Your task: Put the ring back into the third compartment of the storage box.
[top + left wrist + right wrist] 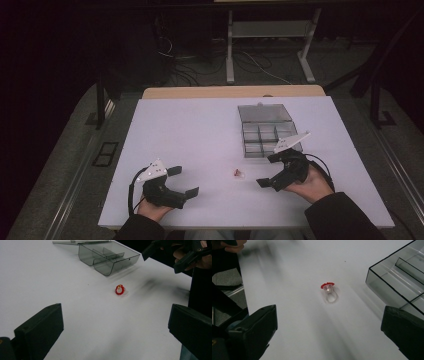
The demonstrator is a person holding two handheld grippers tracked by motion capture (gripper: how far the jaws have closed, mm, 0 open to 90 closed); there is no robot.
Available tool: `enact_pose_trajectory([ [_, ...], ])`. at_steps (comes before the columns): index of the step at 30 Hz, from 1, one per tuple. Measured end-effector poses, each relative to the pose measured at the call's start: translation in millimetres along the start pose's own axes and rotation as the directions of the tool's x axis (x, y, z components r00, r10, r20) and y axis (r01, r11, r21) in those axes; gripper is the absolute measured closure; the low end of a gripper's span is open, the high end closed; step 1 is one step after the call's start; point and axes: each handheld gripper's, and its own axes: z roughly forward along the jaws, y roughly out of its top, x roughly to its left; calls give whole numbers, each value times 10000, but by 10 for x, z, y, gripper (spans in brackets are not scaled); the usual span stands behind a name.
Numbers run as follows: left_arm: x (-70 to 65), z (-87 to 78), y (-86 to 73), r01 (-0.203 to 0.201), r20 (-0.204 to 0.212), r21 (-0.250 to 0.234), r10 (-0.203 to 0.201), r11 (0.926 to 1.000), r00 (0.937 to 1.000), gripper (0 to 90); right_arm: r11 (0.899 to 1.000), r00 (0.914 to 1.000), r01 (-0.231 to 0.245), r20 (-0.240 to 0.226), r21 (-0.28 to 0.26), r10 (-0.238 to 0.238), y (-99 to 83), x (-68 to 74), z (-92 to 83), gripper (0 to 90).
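nearest the table's front edge, left gripper [182, 182] resting low, jaws spread wide, nothing between them. across from it, right gripper [267, 172] likewise spread wide and empty, tips pointed inward toward the middle of the table.

between the two, on bare white table [190, 130]: a small clear ring with a red beaded top [239, 173]. lying on its side, clear band flat to the surface in the right gripper view [329, 291], red face turned toward the left gripper's camera [119, 289]. closer to the right gripper than to the left, just beyond its tips and a little to its left; well apart from the left gripper. no jaw touching it.

judging by that, right hand better placed for the pick: a short reach inward, closing across the band or the red head. likely fiddly, being small, slick and lying flat.

farther back, on the right side, a smoky clear compartment box [267, 137], lid hinged open behind it, compartments looking empty. near the ring, behind it and to the right, not touching.
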Motion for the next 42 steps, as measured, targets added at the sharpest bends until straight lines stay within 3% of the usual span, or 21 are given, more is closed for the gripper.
enact_pose_trajectory([
  [12, 1, -1, 1, -14, 9, -8, 14, 10000, 10000, 0, 9995, 9997, 246, -75, 172, -245, 145, 0, 102, 0],
  [42, -4, -1, 3, -44, 42, 13, 44, 10000, 10000, 0, 9950, 9977, 623, -306, 775, -600, 308, 39, 456, 0],
])
